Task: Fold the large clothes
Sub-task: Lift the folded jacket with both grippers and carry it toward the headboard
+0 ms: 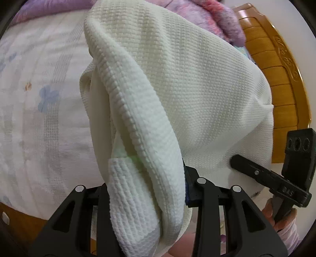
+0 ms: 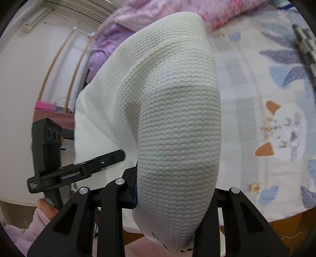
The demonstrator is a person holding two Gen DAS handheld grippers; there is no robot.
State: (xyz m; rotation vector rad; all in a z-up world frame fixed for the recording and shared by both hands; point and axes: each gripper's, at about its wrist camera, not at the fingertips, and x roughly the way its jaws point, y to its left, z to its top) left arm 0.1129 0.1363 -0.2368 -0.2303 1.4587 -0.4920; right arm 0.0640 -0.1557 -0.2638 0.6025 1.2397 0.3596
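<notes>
Garment (image 1: 177,83) — cream-white, waffle-knit, large — hangs in the air above a bed (image 1: 39,108), bunched in thick folds and draped over both tools. Left gripper (image 1: 150,189): clenched on a ribbed, seamed edge of the knit, which spills down between its black fingers and hides the pads. Right gripper (image 2: 173,189): likewise grasping the cloth, a rounded roll of it bulging up and over the jaws. Each tool appears in the other's view, its tip pressed into the same stretch of fabric, a hand (image 1: 276,213) in a pale pink sleeve at its handle. Bed sheet pale, printed with blue flowers and a cat figure (image 2: 284,130). Purple-pink blanket (image 1: 223,17) heaped at the far end. Wooden headboard (image 1: 276,79), orange-brown, beside it.
</notes>
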